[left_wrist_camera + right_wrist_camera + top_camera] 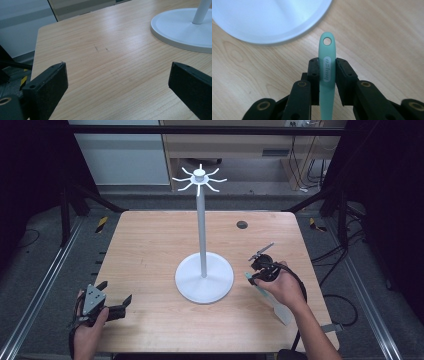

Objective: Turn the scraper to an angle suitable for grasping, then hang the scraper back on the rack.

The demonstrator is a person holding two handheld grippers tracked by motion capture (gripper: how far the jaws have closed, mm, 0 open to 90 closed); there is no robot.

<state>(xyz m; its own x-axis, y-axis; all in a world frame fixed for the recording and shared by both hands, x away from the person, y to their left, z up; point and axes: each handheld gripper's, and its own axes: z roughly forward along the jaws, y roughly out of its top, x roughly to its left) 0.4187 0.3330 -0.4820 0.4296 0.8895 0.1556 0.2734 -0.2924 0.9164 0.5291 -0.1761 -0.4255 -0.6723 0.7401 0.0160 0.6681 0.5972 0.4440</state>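
Teal spatula (327, 75): pinched by your right tongs (327, 65) at lower right of the tabletop (150, 245), long axis along the jaws, hang-hole end leading toward the white hook stand (202, 245). Left tongs (116, 301): spread, holding nothing, farther off.

In the right gripper view, the lower end of the green spatula (326, 75) runs off the bottom edge, and the white stand base (269, 17) is cut by the top and left edges. In the left gripper view, the stand's pole (201, 11) is cropped at the top. In the high view, the person's hand covers part of the spatula (274, 304).
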